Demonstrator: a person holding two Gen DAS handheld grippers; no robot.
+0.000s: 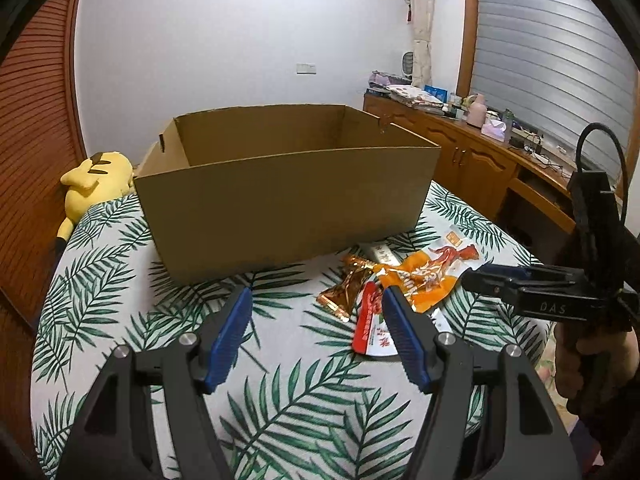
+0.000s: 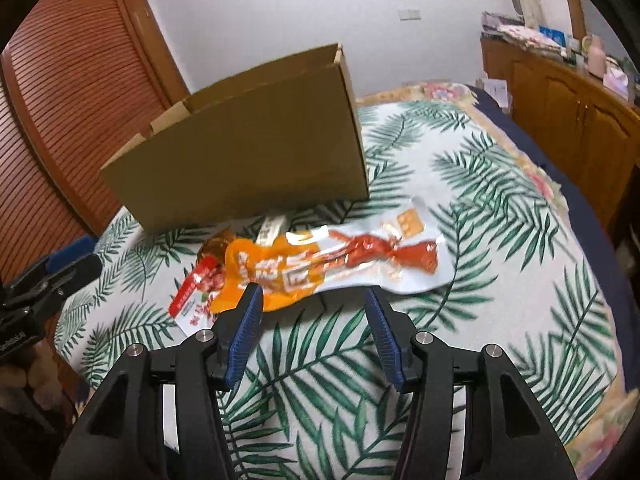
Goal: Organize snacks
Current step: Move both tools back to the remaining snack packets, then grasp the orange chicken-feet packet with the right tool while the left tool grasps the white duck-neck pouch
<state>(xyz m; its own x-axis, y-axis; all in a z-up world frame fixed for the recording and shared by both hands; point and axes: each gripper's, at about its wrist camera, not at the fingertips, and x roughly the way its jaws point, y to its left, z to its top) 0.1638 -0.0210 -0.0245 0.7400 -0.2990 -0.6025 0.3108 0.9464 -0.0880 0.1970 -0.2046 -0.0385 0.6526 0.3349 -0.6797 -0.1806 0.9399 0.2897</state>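
- The snacks are seen lying in a small overlapping heap on the leaf-patterned bedspread (image 2: 460, 184), just in front of the near wall of the open cardboard box (image 1: 280, 200); nothing can be seen inside the box from either view, though its floor is hidden by the near wall.
- The heap is made up of an orange snack packet (image 2: 276, 272) on top, a red-and-white packet (image 2: 196, 300) tucked under its left edge, a small brown foil wrapper (image 1: 348, 288) beside these, and a white stick-shaped packet (image 2: 272, 228) nearest the box.
- The right gripper (image 2: 312, 328) is held low over the bedspread with its jaws apart and empty — the near edge of the orange snack packet lies just beyond the blue pads (image 2: 248, 328).
- The left gripper (image 1: 316, 336) is also held with its jaws apart and nothing between them, aimed at the left side of the heap; its right finger partly hides the red-and-white packet.
- The step in hand is judged to be the approach for a first pick, with no snack yet gripped.
- For the next move, the right jaws would need to be brought forward and lowered so that the thin, flat edge of the orange snack packet is caught between the pads — a shallow angle is called for, since the film lies flush on soft fabric and may slide or drag its neighbours.
- A lift over the box's near wall would then be required.
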